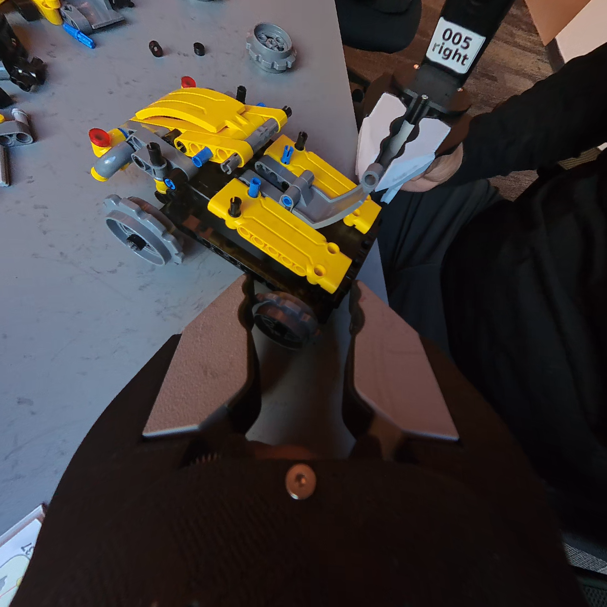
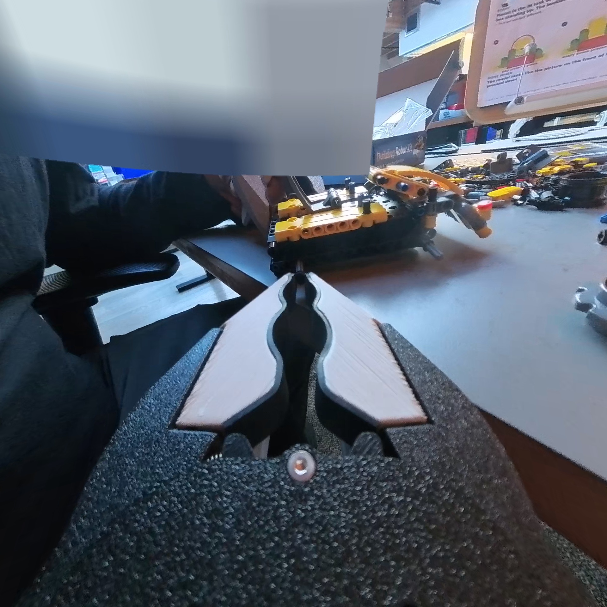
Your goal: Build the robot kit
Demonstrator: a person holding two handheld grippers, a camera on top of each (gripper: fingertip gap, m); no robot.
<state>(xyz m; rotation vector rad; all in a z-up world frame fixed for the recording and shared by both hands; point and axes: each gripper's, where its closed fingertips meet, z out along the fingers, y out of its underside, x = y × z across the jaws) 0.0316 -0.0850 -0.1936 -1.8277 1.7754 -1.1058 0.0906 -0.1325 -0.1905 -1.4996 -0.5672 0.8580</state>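
A yellow and black toy-brick vehicle model (image 1: 249, 184) lies on the grey table (image 1: 82, 328) at its right edge, with a grey wheel (image 1: 143, 230) on its near side. My left gripper (image 1: 300, 292) is shut on the model's black rear end, and another grey wheel (image 1: 284, 320) sits between its fingers. My right gripper (image 1: 381, 170) comes in from the right. It is shut on the tip of a grey curved beam (image 1: 341, 207) that lies across the model's yellow panels. In the right wrist view my right gripper (image 2: 300, 279) pinches a thin dark piece just before the model (image 2: 345, 226).
A loose grey wheel hub (image 1: 271, 47), small black bushes (image 1: 156, 48) and other loose parts (image 1: 78, 34) lie at the far side. A booklet (image 1: 16, 551) lies at the near left. More parts (image 2: 525, 190), a box (image 2: 399, 152) and an instruction sheet (image 2: 538, 49) stand behind. Across from one pair of fingers to the other is roughly 9 cm. Measured from the fingertips, the loose grey wheel hub (image 1: 271, 47) is 12 cm or so from the right gripper and 20 cm from the left.
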